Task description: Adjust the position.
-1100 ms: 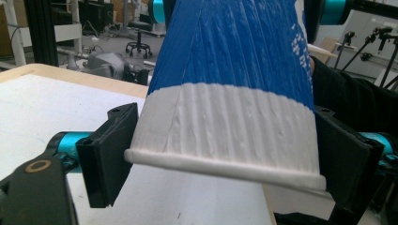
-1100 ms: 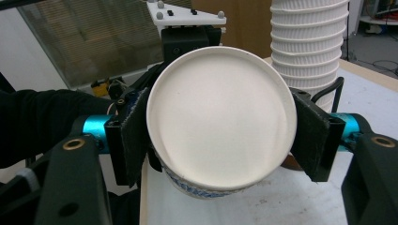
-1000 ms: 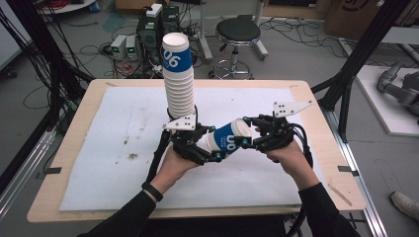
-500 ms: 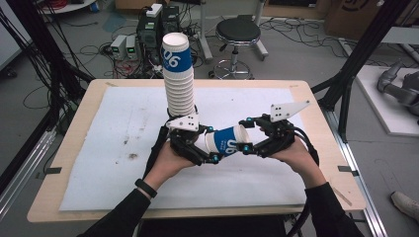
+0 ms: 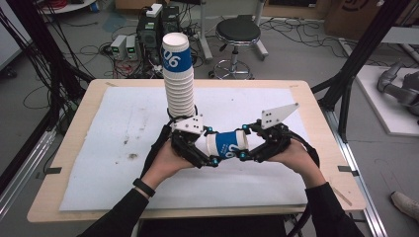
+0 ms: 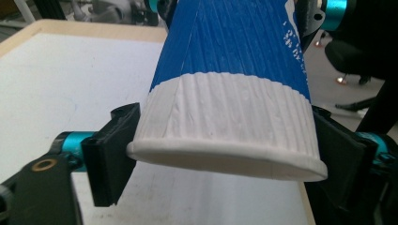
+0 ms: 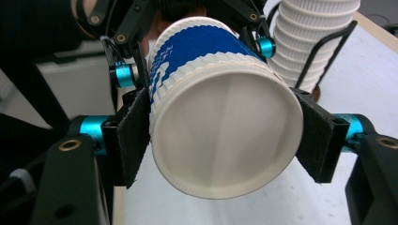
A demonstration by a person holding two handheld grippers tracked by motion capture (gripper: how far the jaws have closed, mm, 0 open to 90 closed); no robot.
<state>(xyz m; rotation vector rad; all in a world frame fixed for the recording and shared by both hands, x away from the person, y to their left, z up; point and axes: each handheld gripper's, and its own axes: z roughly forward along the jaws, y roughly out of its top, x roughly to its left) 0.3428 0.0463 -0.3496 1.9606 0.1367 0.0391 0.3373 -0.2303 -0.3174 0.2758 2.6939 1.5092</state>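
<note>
A blue-and-white ribbed paper cup (image 5: 227,144) lies on its side above the white mat (image 5: 108,143), held in the air between the two grippers near the middle of the table (image 5: 64,197). In the high view the left gripper (image 5: 200,148) takes the cup's rim end and the right gripper (image 5: 252,145) takes the base end, with the person's hands coming in from the near edge.

In the left gripper view the cup (image 6: 230,93) sits between the black pads at its white rim band; the left pad (image 6: 112,150) touches the rim, and the right one seems to as well, though the cup's edge hides that contact. These jaws have just been opening, with the cup between them.

In the right gripper view the cup's flat white bottom (image 7: 225,136) faces the camera, and both felt-faced pads (image 7: 133,136) press against the wall near the base. These jaws have just been closing on the cup.

Just behind the left gripper stands a tall stack of the same cups (image 5: 179,84) in a black wire holder (image 7: 328,56), upright, its top cup showing a blue band with white numerals. The stack and the held cup are apart
</note>
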